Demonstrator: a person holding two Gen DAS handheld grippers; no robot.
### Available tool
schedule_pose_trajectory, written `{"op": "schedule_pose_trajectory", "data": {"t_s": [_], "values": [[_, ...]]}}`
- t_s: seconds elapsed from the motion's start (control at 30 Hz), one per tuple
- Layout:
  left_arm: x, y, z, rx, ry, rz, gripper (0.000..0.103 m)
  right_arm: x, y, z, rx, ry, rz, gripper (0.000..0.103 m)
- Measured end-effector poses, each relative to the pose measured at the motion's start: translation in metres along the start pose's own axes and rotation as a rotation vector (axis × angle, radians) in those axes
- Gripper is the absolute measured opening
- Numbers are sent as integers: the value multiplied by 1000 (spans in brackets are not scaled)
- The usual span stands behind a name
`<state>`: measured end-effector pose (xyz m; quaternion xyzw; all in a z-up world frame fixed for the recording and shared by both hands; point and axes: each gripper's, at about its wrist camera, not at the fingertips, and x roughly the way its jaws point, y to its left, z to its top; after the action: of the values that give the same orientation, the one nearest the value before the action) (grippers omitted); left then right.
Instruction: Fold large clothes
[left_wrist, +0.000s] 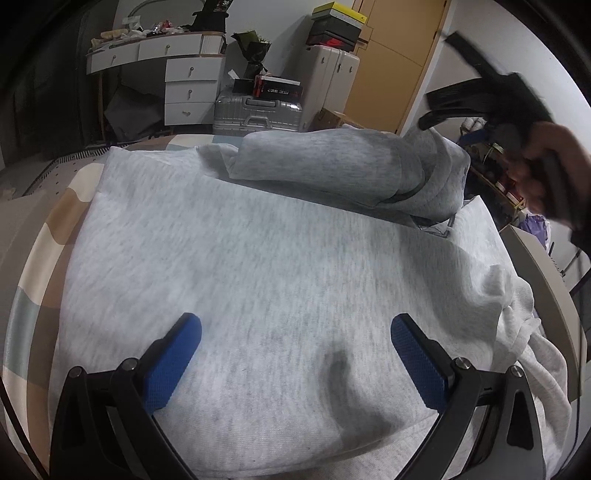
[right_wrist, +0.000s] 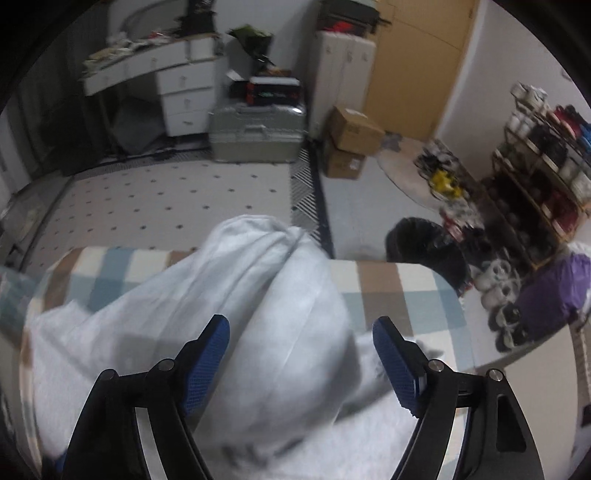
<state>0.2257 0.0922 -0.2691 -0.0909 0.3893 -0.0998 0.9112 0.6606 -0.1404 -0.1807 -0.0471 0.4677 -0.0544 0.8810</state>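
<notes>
The left gripper (left_wrist: 295, 354) is held wide open over the pale grey fleece sweatshirt (left_wrist: 258, 258) spread on the checked bedcover (right_wrist: 406, 291), while the right gripper (right_wrist: 301, 354) is parted too, nothing clamped, above the bunched sleeve (right_wrist: 258, 266) near the bed's far edge.

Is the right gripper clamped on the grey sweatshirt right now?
No, the right gripper stands open above the grey sweatshirt, its blue pads apart with no cloth pinched between them.

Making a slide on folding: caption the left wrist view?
Open left tongs over a grey sweatshirt on a checked bed, sleeve folded across.
</notes>
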Motion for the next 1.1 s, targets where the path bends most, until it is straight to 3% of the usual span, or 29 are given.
{"op": "schedule_pose_trajectory", "data": {"t_s": [0.1,0.13,0.2,0.3,0.4,0.47,0.53,0.57,0.67,0.8,0.93,0.97,1.03,1.1], "values": [[1,2,0,-5,2,-10,100,35,-4,14,-19,74,-53,77],[1,2,0,-6,1,-13,100,40,-7,13,-29,93,-64,70],[1,2,1,-5,2,-20,100,49,-6,14,-60,122,-40,7],[-1,1,0,-1,-3,-29,100,29,3,3,-152,35,2,6],[-9,-1,-2,12,-35,-41,100,-26,12,-22,-249,-139,62,6],[-23,-6,-2,38,-96,-66,100,-72,12,-49,-287,-264,140,6],[-44,-14,-2,84,-195,-102,100,-104,13,-78,-334,-341,181,6],[-60,-19,1,101,-270,-79,100,-116,12,-96,-343,-373,203,7],[-81,-32,23,142,-343,-33,100,-129,2,-134,-313,-377,283,7],[-83,-50,78,194,-323,-18,100,-129,-10,-173,-299,-396,328,7],[-46,-71,149,241,-185,-99,100,-124,-28,-192,-206,-370,416,7],[-32,-75,162,226,-152,-84,100,-124,-30,-198,-205,-369,427,7],[-13,-86,178,220,-174,-37,100,-122,-35,-204,-210,-367,445,7],[5,-102,190,273,-172,-83,100,-120,-36,-206,-213,-356,462,7]]}}
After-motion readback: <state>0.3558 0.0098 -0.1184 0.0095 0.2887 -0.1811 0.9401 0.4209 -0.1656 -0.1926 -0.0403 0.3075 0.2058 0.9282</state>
